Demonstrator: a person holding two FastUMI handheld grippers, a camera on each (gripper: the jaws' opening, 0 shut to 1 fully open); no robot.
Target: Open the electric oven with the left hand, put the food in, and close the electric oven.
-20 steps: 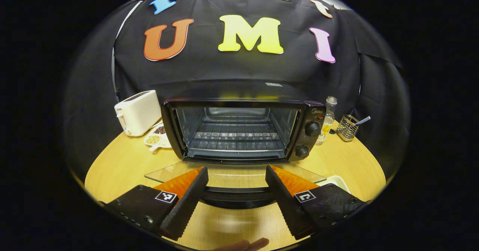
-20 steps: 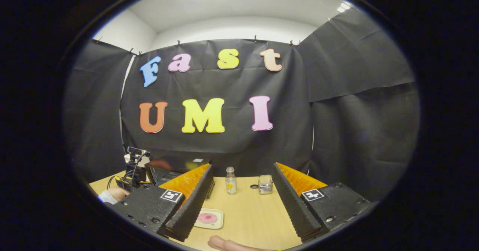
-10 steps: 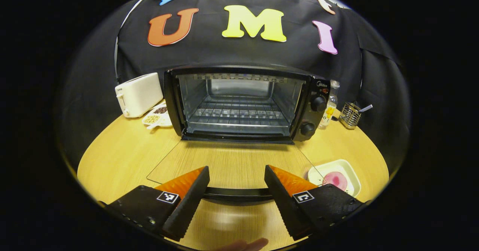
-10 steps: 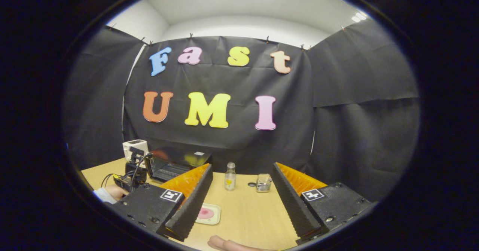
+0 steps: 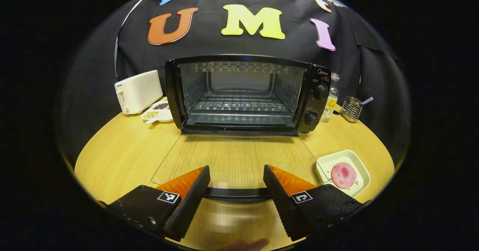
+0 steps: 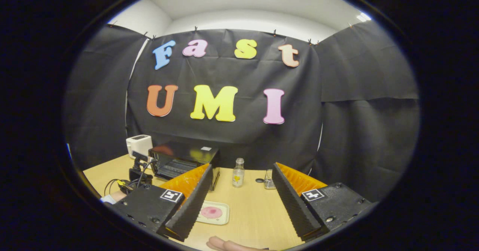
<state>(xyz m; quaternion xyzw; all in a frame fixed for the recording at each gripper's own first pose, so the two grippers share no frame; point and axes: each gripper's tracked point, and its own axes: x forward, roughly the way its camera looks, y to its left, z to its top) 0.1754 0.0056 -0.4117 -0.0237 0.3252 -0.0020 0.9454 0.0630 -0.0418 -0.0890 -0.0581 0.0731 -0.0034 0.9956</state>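
- The left gripper point(image 5: 236, 181) is sitting with its jaws spread wide, astride the door handle point(image 5: 237, 193) of the electric oven point(image 5: 245, 94); the bar is running crosswise between the fingers, and neither finger seems to be pressing on it, though the contact is hard to read.
- The glass door point(image 5: 232, 157) is lying flat ahead of this gripper, the cavity standing open beyond it.
- The right gripper point(image 6: 241, 189) is hovering with jaws wide apart, gripping nothing.
- The food point(image 6: 211, 212), a pink round on a white tray point(image 6: 224, 206), is lying just ahead of and below the right gripper, toward its left finger; from the left gripper it is lying off to the right.
- The right hand is looking nearer for the pickup.
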